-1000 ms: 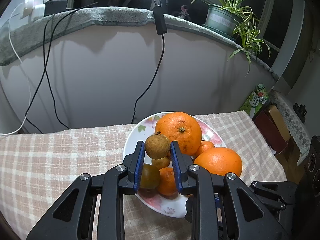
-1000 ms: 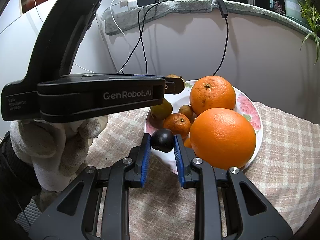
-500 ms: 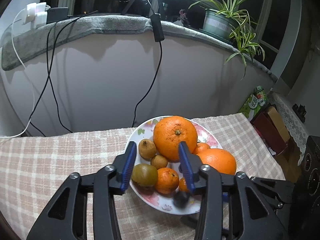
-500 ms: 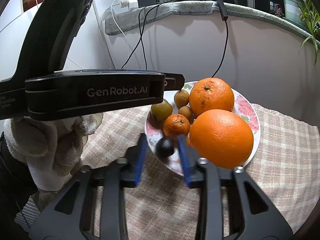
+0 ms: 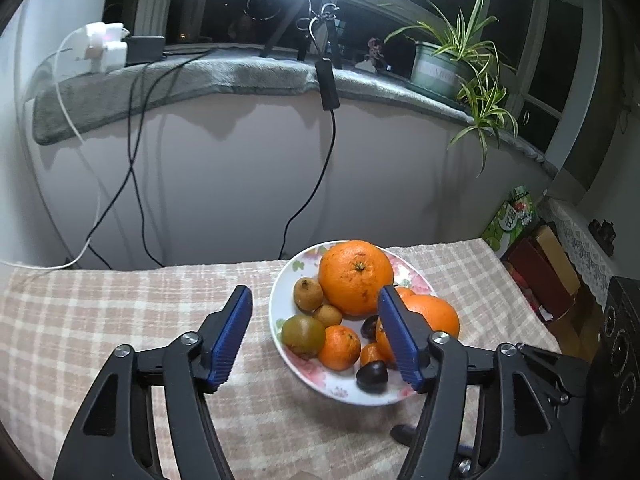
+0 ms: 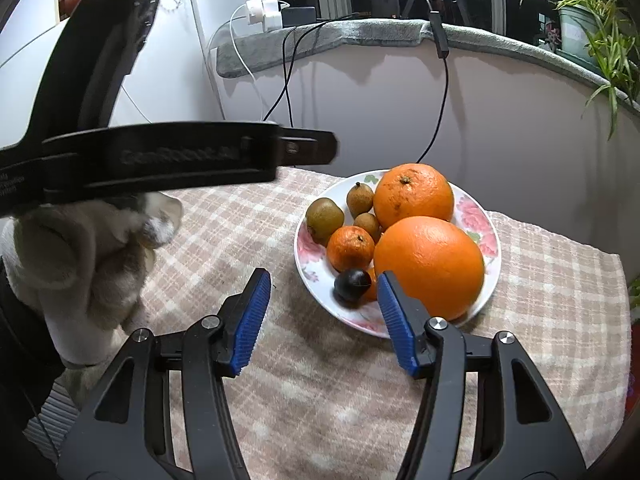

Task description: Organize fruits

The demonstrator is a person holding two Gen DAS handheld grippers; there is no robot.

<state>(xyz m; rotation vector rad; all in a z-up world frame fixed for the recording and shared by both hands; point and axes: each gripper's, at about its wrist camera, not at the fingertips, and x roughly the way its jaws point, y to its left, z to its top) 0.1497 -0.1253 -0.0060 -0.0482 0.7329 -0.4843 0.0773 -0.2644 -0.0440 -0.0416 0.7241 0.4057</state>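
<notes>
A flowered white plate (image 5: 280, 332) (image 6: 490, 236) holds two big oranges (image 5: 355, 277) (image 6: 429, 266), a small mandarin (image 5: 339, 347) (image 6: 351, 249), a kiwi (image 5: 303, 335) (image 6: 325, 214), brown longan-like fruits (image 5: 308, 293) (image 6: 360, 199) and a dark plum (image 5: 372, 376) (image 6: 352, 284). My left gripper (image 5: 316, 340) is open and empty, held back above the plate's near-left side. My right gripper (image 6: 323, 316) is open and empty; the dark plum lies on the plate rim just beyond its jaws.
The plate sits on a checked beige cloth (image 5: 120, 320) over a table. Cables (image 5: 132, 152) hang on the white wall behind. A potted plant (image 5: 452, 64) stands on the ledge. Boxes (image 5: 540, 264) are off the right edge. The left gripper's body (image 6: 160, 160) and gloved hand (image 6: 80, 264) fill the right view's left.
My left gripper let go of the brown fruit onto the plate, opened wide and pulled back. My right gripper let go of the dark plum at the plate's rim, opened and drew back.
</notes>
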